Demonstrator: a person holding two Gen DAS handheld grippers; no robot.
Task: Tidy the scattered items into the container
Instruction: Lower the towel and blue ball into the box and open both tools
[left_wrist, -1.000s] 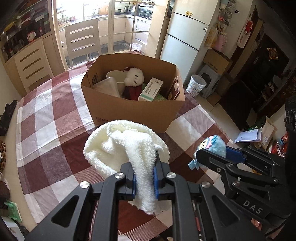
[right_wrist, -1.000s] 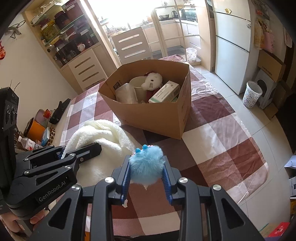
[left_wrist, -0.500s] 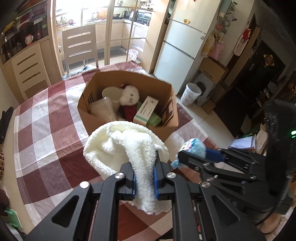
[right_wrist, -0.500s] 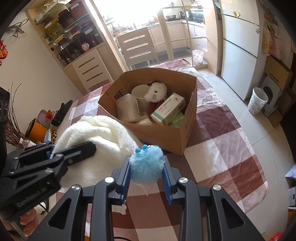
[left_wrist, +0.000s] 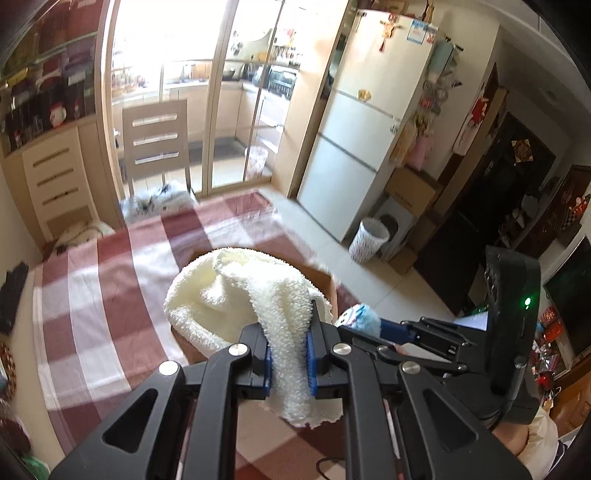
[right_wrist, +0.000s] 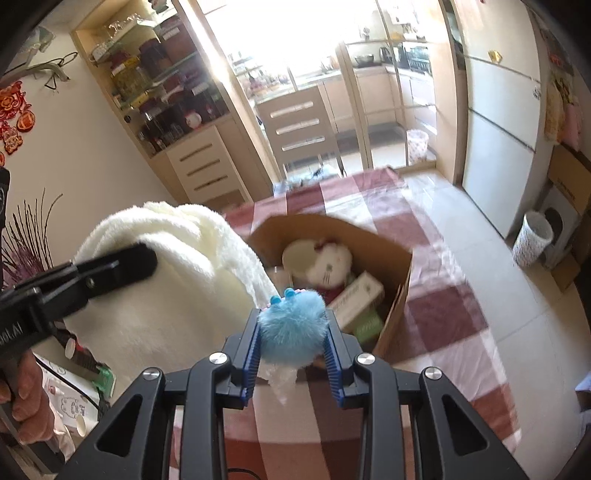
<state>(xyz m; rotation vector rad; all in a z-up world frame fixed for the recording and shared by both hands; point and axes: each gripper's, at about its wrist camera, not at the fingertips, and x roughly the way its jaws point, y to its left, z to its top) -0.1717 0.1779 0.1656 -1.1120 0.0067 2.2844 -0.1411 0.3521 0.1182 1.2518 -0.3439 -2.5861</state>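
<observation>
1. A table (right_wrist: 436, 306) under a red-and-white checked cloth stands in a kitchen-dining room, with a white refrigerator (left_wrist: 365, 122), a slatted chair (left_wrist: 157, 144) at the far edge, glass doors and a drawer cabinet (right_wrist: 207, 166) behind.
2. An open cardboard box (right_wrist: 397, 295) sits on the table toward its far edge; inside lie a white plush cat (right_wrist: 328, 262), a white bowl behind the cat and a carton (right_wrist: 356, 297).
3. The left gripper (left_wrist: 289, 354) pinches a fold of the cream fluffy towel (left_wrist: 236, 295) between its blue pads; the bulk of the cloth bunches ahead of the fingertips, in the air over the box's near left part.
4. The right gripper (right_wrist: 291, 343) clamps the blue fuzzy toy (right_wrist: 291, 325) between its pads, held above the box's near wall.
5. In the left wrist view the towel hides nearly all of the box; only slivers of cardboard show. The table's far part is smeared by blur.
</observation>
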